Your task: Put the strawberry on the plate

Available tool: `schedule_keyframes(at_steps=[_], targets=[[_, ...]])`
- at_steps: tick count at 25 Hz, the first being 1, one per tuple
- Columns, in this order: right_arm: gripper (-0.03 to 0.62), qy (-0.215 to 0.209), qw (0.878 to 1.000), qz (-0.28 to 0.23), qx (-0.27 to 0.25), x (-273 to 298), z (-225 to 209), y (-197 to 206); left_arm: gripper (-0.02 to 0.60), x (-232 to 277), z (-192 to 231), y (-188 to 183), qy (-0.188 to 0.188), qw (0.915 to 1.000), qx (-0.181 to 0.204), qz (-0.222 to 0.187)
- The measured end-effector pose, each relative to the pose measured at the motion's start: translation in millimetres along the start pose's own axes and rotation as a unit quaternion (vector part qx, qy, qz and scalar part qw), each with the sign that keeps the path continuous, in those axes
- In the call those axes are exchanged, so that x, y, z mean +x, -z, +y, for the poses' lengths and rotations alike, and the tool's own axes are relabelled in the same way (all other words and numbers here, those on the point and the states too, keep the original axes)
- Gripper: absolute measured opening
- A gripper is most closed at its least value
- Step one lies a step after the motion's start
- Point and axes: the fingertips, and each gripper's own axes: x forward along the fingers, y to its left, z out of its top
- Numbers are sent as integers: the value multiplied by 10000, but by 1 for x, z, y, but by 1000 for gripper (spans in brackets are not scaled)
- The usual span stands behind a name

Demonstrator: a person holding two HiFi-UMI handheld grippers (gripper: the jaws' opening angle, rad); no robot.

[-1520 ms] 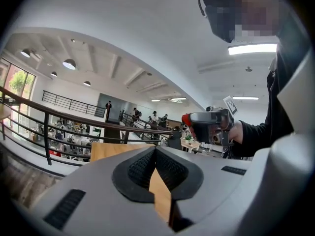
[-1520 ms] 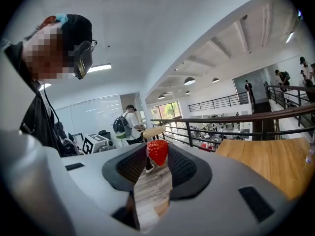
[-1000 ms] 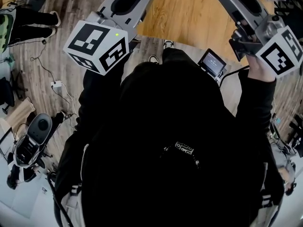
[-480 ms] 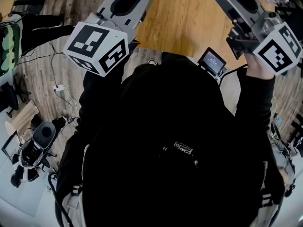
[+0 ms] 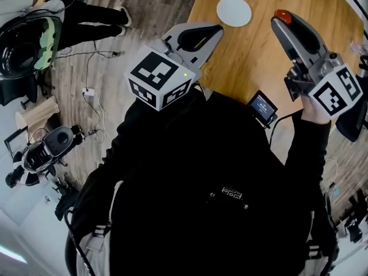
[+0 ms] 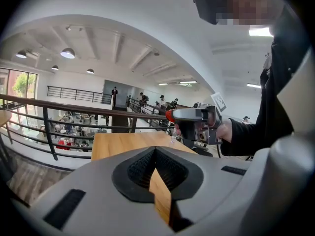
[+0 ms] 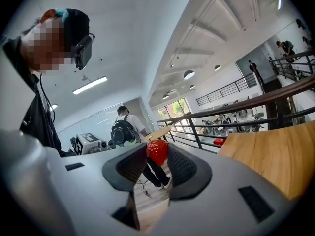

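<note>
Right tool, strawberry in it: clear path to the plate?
Probably yes: the right tool grips the strawberry over the table, the plate lies just to its left, nothing between; the left tool stays clear.

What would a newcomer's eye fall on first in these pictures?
First, the red strawberry pinched at the tip of the right claw, held over the wooden table. Next, the empty white plate on that table, to the strawberry's left in the head view.
</note>
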Motion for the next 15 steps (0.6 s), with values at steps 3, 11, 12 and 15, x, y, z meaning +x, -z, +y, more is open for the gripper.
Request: schedule_keyframes(at_steps=[3, 11, 12, 15], targets=[[141, -87, 9999, 9, -52, 5, -3, 2, -5, 4, -3, -4, 18, 10000, 31, 2], [143, 179, 9998, 82, -9, 10, 41, 27, -5, -42, -8, -3, 570, 9980, 277, -58], [143, 252, 9997, 49, -28, 10, 43, 25, -5, -45, -7, -6, 654, 9973, 329, -67], [143, 530, 9985, -119, -81, 2, 50, 14, -5, -47, -4, -13, 900, 9948, 459, -99]])
